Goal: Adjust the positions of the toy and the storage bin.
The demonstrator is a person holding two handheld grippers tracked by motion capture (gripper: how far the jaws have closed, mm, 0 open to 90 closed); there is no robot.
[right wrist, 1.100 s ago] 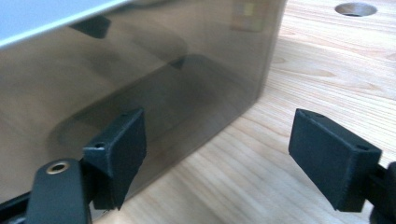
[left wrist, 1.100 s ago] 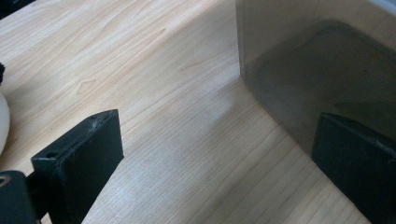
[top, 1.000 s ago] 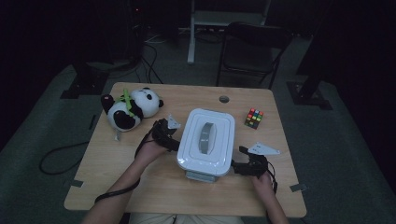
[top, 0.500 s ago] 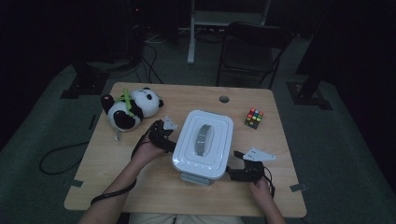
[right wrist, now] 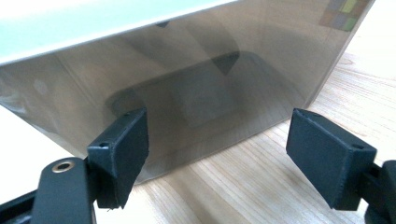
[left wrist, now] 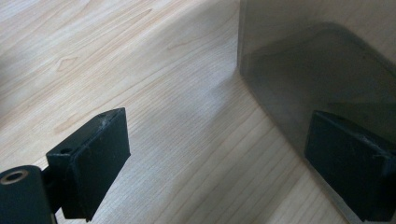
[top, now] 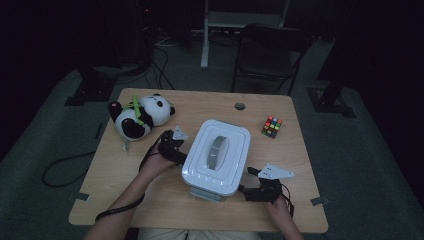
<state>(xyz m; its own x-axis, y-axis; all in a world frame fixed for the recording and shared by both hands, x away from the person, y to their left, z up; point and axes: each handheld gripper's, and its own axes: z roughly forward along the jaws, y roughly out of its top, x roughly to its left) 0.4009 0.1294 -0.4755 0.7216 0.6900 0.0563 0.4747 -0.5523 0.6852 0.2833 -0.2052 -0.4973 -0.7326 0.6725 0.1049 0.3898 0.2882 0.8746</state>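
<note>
1. The white-lidded container (top: 216,156) sits mid-table (top: 150,200), with the panda toy (top: 137,117) at its 10 o'clock and the colour cube (top: 272,126) at its 2 o'clock.
2. The left gripper (top: 175,145) is at the container's 9 o'clock side, jaws spread wide, one pad close beside the smoky wall (left wrist: 317,70), gripping nothing.
3. The right gripper (top: 255,187) waits at the 4 o'clock corner, jaws also wide apart, the wall (right wrist: 210,93) just ahead of them.
4. Judged progress: both grippers flank the container, but neither holds it; grasping and moving it remain.
</note>
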